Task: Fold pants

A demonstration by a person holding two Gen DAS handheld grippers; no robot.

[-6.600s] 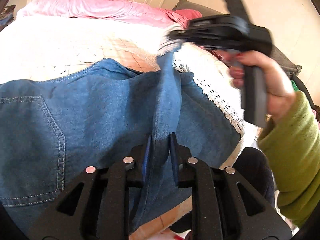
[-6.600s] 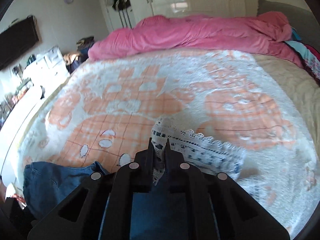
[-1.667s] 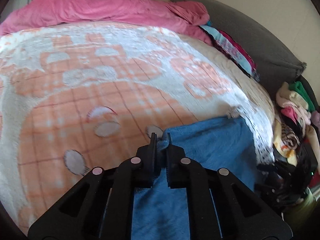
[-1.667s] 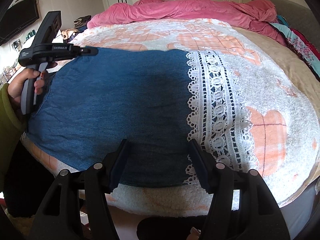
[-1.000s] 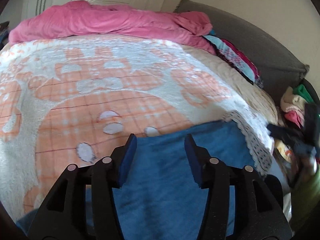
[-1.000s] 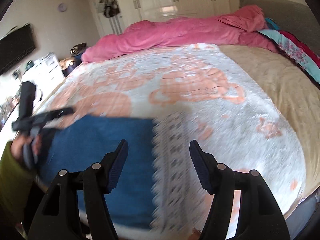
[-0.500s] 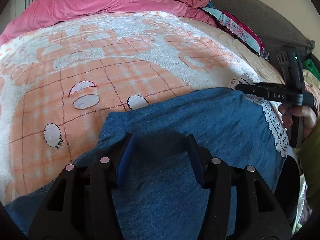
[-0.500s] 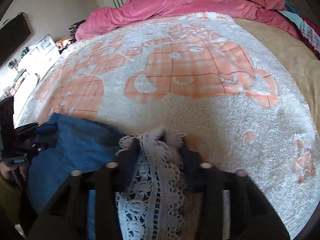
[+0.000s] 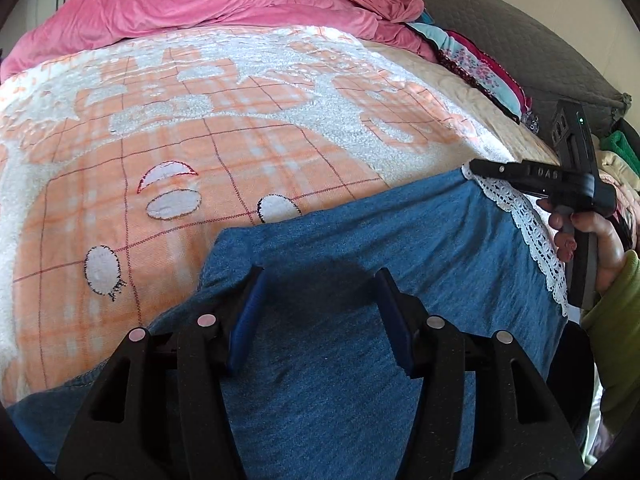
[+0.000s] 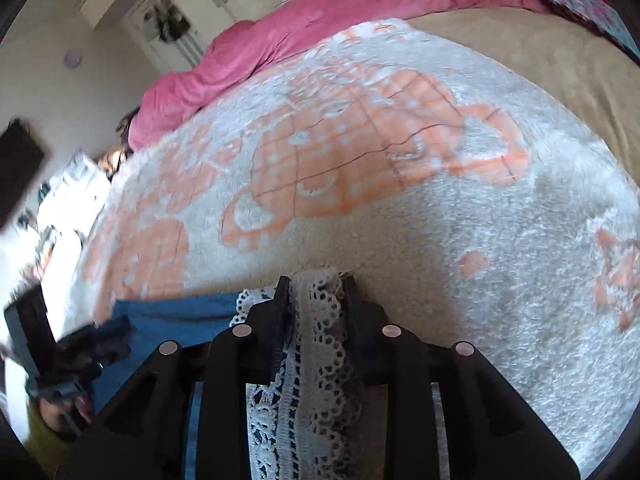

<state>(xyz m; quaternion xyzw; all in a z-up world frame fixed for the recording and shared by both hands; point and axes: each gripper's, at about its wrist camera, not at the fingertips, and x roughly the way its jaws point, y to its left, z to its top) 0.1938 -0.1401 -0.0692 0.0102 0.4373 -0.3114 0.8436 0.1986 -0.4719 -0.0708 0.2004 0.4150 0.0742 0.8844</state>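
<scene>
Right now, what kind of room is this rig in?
Most likely a home bedroom: a bed under an orange-and-white fleece blanket, a pink duvet bunched at the far end, white wardrobe doors behind.

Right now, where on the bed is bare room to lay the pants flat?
Free: the orange-and-white blanket between the pink duvet and the pants. Crowded: the near edge, under the pants, left tool and right tool.
</scene>
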